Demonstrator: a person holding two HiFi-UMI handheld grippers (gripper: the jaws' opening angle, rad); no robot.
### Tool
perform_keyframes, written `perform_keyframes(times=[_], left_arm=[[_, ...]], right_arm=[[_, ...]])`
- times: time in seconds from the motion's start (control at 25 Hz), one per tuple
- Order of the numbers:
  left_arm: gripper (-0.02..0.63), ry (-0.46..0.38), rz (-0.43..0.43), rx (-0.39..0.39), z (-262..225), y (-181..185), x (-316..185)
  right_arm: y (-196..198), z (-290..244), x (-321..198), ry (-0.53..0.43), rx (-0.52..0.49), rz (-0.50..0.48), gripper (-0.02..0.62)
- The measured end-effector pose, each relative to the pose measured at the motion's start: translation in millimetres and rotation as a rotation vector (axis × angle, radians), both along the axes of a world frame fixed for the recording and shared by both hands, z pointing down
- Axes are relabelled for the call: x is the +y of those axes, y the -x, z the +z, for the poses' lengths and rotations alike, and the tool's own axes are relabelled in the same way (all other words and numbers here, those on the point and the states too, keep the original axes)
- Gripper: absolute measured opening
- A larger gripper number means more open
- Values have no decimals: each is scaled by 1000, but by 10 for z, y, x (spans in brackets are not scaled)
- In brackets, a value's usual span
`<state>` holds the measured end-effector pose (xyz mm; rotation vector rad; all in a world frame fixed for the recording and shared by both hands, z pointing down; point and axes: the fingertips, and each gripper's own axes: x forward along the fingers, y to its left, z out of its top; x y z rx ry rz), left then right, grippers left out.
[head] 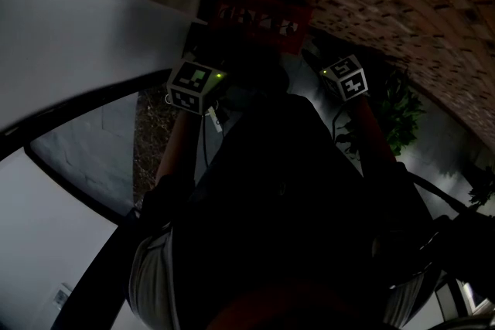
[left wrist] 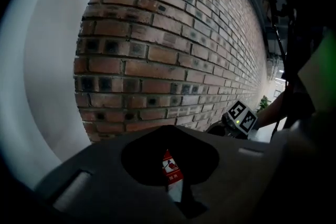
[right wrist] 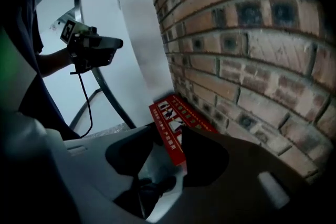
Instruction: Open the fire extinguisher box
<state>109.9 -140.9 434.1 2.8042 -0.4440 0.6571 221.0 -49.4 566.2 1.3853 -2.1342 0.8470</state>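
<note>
The fire extinguisher box (right wrist: pixel 176 122) lies red at the foot of the brick wall (right wrist: pixel 252 50), its printed top face up. The wall closes off the side behind the box. To the box's left in the right gripper view, a white curved panel (right wrist: pixel 131 34) stands close, so the box sits in the corner between the two. On the near side of the box we have pale open floor (right wrist: pixel 94 123), edged by a dark curved rail. A leafy plant (head: pixel 398 113) stands along the wall, well apart from the box.

Our right gripper (right wrist: pixel 167 144) points down at the box with its tongs partly apart. The box's near corner shows in the gap, and we see no pad pressing on it. Our left gripper (left wrist: pixel 173 178) has its tongs together, empty, with only a slit showing the box's red label beyond.
</note>
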Motion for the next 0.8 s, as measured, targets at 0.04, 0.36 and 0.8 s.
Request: perform_keyframes(times=[0.04, 0.36, 0.8], left_arm=[[-3, -3, 0, -7, 6, -39, -13], [-3, -9, 16, -60, 67, -224, -5], [-3, 27, 103, -110, 318, -98, -120]], right_arm=[[-17, 147, 23, 40, -15, -2, 175], [-162, 1129, 148, 258, -38, 36, 230], [-255, 1796, 12, 419, -264, 394, 255]])
